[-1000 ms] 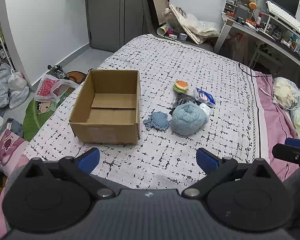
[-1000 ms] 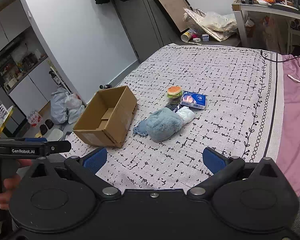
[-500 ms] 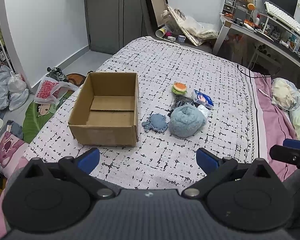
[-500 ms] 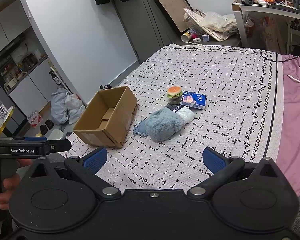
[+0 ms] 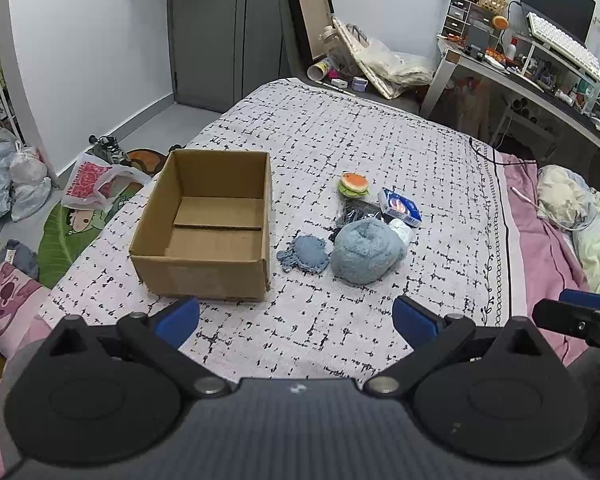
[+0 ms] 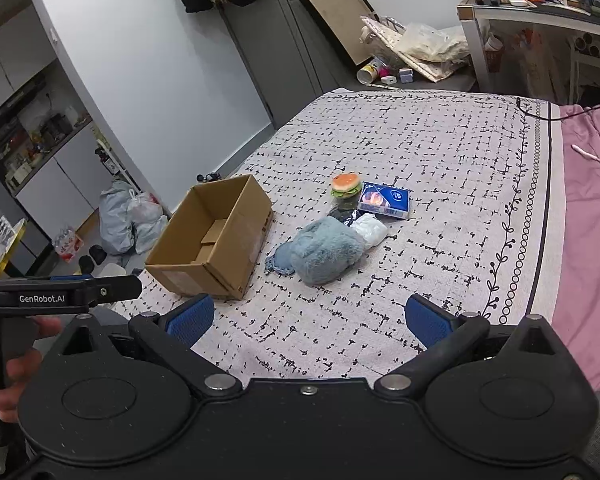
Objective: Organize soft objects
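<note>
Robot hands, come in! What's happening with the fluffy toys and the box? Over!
Left gripper and right gripper open, holding nothing. Cardboard box empty. Fluffy blue bundle and burger toy beside it on bed. Path unobstructed.

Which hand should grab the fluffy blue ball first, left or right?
Probably the right gripper. The fluffy blue ball lies almost straight ahead of its open jaws, while the left gripper faces nearer the cardboard box. Both are empty, so it's close.

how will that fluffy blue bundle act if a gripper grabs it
The blue bundle looks like rolled plush fabric, so it will probably squash between the fingers rather than resist. It is likely light for its bulk. Being loosely rolled, it may unfurl and droop when lifted, possibly dragging the white bag touching it.
</note>
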Tool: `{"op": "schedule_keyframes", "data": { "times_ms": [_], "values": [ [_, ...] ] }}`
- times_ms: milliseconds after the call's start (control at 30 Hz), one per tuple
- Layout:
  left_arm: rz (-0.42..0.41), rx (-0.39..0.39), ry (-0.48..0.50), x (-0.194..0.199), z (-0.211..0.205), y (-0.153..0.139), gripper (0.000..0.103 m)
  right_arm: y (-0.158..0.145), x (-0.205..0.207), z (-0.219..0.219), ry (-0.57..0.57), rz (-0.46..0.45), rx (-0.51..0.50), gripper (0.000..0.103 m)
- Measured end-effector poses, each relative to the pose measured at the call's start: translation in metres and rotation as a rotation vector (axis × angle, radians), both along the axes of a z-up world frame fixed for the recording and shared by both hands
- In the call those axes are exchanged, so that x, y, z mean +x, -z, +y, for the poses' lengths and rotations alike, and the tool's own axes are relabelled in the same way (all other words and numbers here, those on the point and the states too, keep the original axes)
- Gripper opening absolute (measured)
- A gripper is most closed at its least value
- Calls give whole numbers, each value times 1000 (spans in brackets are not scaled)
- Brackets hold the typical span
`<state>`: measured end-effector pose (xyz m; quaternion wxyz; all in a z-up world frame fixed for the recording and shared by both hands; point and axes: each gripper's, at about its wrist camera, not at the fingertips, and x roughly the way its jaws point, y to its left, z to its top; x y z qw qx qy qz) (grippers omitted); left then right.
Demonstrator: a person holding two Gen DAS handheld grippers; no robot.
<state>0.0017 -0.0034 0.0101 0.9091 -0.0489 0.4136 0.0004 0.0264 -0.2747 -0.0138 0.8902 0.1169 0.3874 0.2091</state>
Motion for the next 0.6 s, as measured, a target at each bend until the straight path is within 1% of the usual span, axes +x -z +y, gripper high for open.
{"op": "schedule_keyframes", "data": {
  "times_ms": [300,467,600],
  "values": [
    [0,-41,19,20,-4,9,102,6,12,-1,60,22,20,103],
    [10,-63,25,35,-6,18,101,10,23,-6,115,45,49,103],
    [19,-95,21,47,-5,25,101,14,31,-8,141,59,83,103]
  ]
}}
